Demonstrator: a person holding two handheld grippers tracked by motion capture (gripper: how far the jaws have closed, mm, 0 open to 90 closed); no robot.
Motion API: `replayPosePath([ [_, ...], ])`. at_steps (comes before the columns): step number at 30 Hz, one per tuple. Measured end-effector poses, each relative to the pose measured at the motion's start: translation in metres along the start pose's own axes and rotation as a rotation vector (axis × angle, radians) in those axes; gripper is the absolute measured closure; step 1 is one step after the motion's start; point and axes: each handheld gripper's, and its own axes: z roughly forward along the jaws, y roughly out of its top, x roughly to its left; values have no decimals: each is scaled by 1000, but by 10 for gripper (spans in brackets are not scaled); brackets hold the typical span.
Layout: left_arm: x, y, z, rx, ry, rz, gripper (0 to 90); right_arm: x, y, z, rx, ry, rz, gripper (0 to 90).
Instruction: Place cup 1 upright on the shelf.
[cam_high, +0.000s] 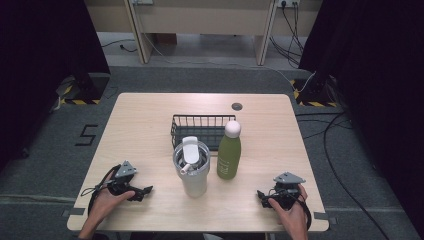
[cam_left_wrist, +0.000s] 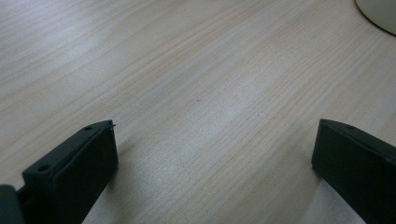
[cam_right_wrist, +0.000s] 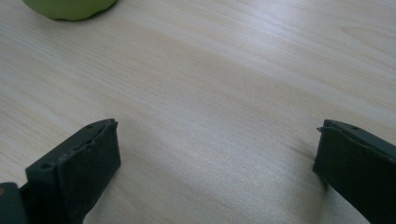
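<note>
High view: tumbler (cam_high: 193, 172) beside green bottle (cam_high: 229, 152), grippers apart.

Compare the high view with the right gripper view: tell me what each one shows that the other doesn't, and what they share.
High view alone: the white tumbler with its lid, the black wire basket behind it, the left gripper, both of the person's hands, the table's edges and the floor around it.

Right gripper view alone: a close look along the right gripper, jaws spread wide with bare wood between them.

Both: the wooden table, the green bottle (just its base in the right gripper view) and the right gripper.
</note>
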Motion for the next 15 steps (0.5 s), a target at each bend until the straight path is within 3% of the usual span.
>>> replayPosePath([
  [6,0,0,0,-2,-18,11,11,0,0,0,1,-2,1,4],
  [11,-1,0,-3,-39,-34,23,153,0,0,0,2,-2,5,4],
  [14,-1,0,-3,-49,-34,31,149,0,0,0,1,-3,5,4],
  [15,-3,0,-4,-77,-43,25,148,0,0,0,1,-2,5,4],
])
